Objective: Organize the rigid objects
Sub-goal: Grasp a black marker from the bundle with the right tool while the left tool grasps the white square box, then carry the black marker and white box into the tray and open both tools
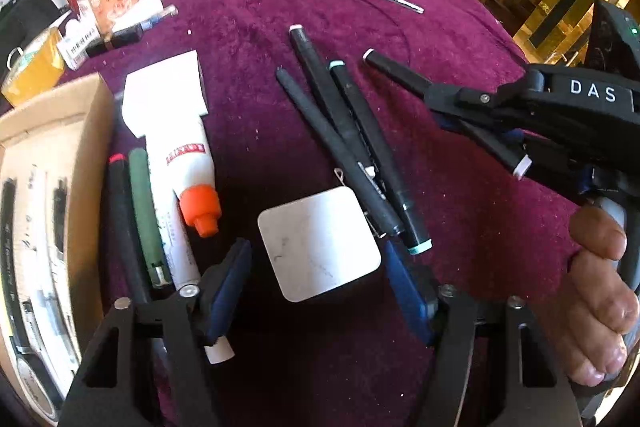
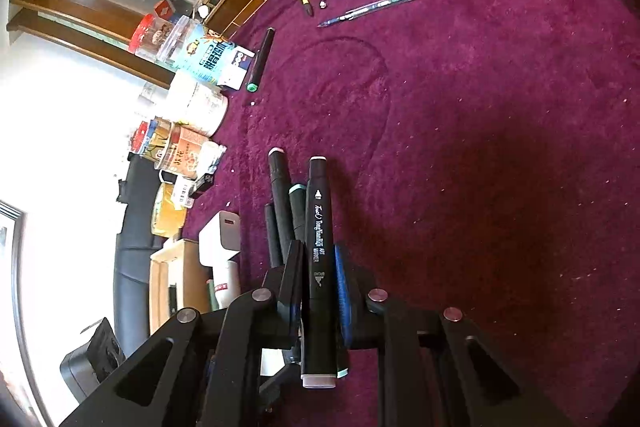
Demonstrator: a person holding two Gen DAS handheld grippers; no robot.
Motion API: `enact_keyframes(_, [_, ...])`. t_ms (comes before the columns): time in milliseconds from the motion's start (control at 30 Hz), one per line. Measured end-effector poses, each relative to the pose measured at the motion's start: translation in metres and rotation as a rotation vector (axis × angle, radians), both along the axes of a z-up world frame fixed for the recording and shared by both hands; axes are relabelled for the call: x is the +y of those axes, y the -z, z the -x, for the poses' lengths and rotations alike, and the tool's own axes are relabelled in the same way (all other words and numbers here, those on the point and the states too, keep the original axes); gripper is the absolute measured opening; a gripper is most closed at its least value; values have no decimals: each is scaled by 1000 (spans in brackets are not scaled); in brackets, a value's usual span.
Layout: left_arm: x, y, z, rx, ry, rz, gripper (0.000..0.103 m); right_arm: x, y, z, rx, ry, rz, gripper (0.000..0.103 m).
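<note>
A black art marker (image 2: 318, 259) is clamped in the right tongs (image 2: 318, 291). The left tongs (image 1: 318, 287) are held wide around a white square block (image 1: 318, 243), untouched. Beyond them three dark markers (image 1: 344, 147) remain loose on the table (image 1: 460, 207); several pens are already boxed in the cardboard box (image 1: 52, 115) leftward.

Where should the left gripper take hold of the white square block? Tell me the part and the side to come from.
Grip the white square block across its two opposite flat sides, coming from above. It lies flat on the cloth, already between the open fingers of the left gripper. Its straight edges suit the pads; the pens crowd its far right corner.
</note>
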State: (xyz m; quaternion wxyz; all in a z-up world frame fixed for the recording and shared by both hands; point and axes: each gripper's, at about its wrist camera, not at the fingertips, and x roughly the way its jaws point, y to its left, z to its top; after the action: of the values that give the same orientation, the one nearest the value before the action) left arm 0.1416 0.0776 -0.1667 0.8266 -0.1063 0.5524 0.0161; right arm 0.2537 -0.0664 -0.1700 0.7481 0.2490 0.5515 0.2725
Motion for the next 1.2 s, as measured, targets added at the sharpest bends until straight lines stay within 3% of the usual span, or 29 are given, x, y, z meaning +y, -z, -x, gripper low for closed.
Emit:
enact_keyframes(33, [0, 0, -1, -3, 2, -9, 56, 0, 1, -1, 1, 0, 7, 14])
enact_keyframes(400, [-7, -3, 22, 34, 35, -59, 55, 10, 10, -3, 17, -37, 70, 14])
enact_keyframes(633, [0, -14, 59, 17, 31, 45, 54, 26, 17, 0, 3, -98, 156, 14])
enact_keyframes(833, [8, -37, 100, -48, 16, 70, 54, 25, 14, 9, -21, -109, 166, 14])
enact_keyframes(1033, [39, -57, 135, -120, -32, 111, 54, 16, -21, 65, -80, -120, 109, 14])
enact_keyframes(1200, [63, -73, 164, -173, -66, 121, 54, 38, -52, 122, -162, -175, 61, 14])
